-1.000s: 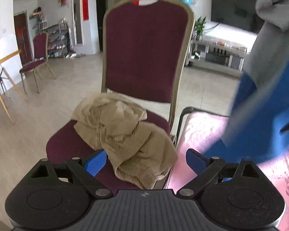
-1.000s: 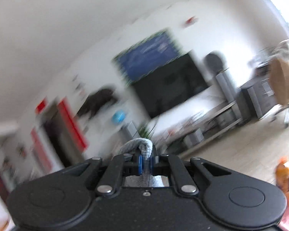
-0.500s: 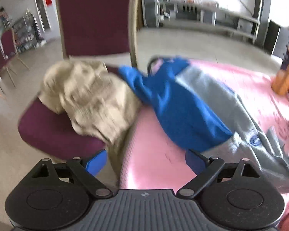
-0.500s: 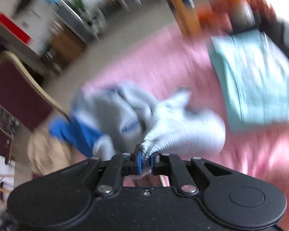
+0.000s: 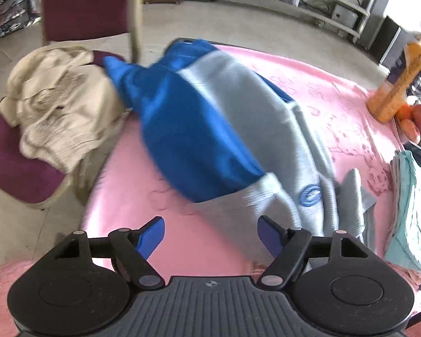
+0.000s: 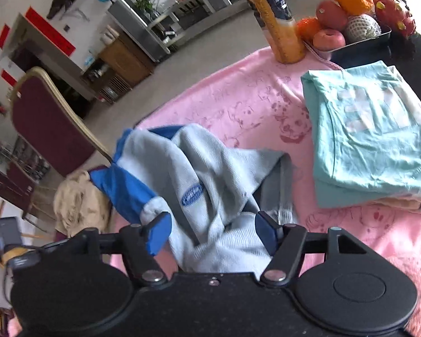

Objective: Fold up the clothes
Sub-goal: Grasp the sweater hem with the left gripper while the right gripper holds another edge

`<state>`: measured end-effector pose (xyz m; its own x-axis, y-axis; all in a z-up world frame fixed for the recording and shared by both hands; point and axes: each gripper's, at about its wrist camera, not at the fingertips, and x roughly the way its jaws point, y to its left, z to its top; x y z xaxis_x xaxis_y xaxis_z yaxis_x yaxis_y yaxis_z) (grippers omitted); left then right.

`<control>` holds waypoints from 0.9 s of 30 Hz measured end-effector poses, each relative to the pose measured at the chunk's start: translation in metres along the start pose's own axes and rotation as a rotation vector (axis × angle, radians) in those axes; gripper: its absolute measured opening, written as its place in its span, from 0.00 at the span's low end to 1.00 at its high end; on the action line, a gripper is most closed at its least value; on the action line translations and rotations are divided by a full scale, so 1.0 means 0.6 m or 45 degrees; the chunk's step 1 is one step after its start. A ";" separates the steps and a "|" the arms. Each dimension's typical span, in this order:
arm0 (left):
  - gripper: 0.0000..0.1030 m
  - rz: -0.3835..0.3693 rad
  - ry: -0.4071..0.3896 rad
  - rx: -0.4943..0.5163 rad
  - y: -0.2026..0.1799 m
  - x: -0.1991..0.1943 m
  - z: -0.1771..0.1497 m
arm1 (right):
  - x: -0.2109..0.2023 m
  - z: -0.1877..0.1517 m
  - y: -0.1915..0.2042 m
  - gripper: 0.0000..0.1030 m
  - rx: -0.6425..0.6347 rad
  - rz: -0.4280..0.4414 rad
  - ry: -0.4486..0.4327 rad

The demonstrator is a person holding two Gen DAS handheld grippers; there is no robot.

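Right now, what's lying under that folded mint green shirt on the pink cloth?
Under the mint green shirt a strip of cream fabric peeks out at the near edge, apparently another folded garment. The shirt covers the rest of it.

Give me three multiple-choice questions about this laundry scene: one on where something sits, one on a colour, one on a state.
1. The beige garment lies on: A the maroon chair; B the pink cloth; C the floor.
2. The folded shirt is: A red; B teal; C black.
3. The grey-and-blue sweatshirt is: A neatly folded; B hanging; C crumpled on the cloth.

Answers: 1 A, it rests on the seat. 2 B, pale teal with a white print. 3 C, it lies bunched, its hem between the right gripper jaws, which are opening.
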<state>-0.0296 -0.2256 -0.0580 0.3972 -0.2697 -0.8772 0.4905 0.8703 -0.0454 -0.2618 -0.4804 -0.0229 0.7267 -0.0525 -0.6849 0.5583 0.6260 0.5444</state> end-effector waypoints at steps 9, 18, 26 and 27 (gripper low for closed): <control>0.75 0.137 0.141 -0.065 -0.099 0.109 0.044 | -0.045 0.091 -0.040 0.71 -0.119 -0.072 -0.266; 0.68 0.286 0.251 -0.168 -0.114 0.169 0.057 | 0.085 0.073 -0.102 0.72 -0.055 0.058 -0.185; 0.22 0.129 0.248 -0.247 -0.049 0.155 0.032 | 0.120 0.051 -0.144 0.72 0.012 0.115 -0.136; 0.18 0.104 0.240 -0.251 -0.040 0.150 0.028 | 0.123 0.049 -0.147 0.72 0.019 0.120 -0.123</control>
<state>0.0071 -0.2778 -0.1279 0.2689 -0.1300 -0.9544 0.2948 0.9544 -0.0470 -0.2454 -0.5624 -0.1074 0.8108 -0.0693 -0.5811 0.4913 0.6202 0.6115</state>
